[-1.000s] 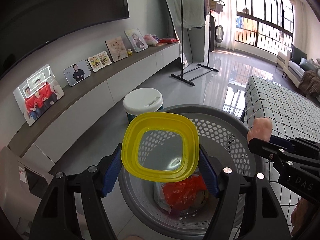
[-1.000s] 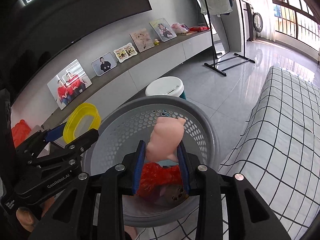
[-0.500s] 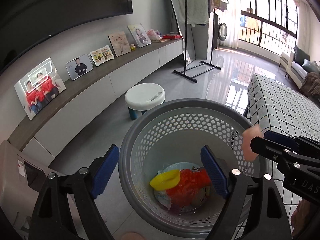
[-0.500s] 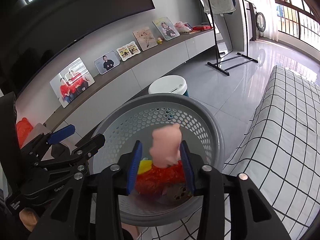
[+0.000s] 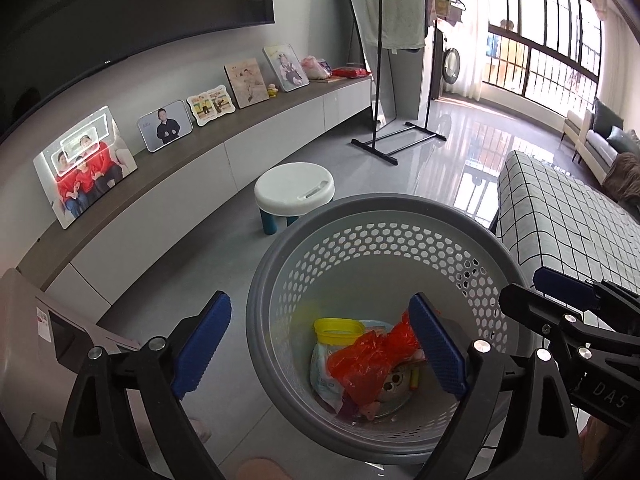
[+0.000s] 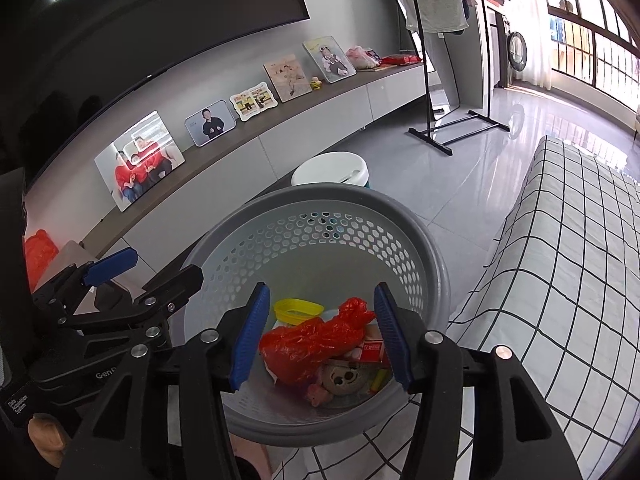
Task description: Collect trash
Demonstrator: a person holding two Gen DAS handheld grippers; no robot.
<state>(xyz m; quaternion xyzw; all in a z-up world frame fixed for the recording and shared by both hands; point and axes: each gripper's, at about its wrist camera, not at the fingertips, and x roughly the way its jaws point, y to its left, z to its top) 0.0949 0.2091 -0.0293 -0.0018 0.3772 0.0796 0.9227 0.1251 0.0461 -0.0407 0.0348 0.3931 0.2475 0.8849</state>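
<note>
basket (image 5: 384, 216): grey perforated bin, sat on the floor just in front of the white stool (image 5: 295, 189)
left gripper (image 5: 320, 344): over basket rim, jaws had just been opening, wide apart, nothing between them
right gripper (image 6: 320, 338): over basket, released, empty
yellow lid (image 5: 336, 328): lay at the basket bottom, touching the red bag (image 5: 368, 364)
pink toy (image 6: 316, 394): at the basket bottom, below the red bag

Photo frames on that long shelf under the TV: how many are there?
5, in a row: the big red-shirt photo nearest, a dark-suit portrait, a scalloped double frame, a tan picture, and a child portrait farthest. Others may be hidden out of view.
</note>
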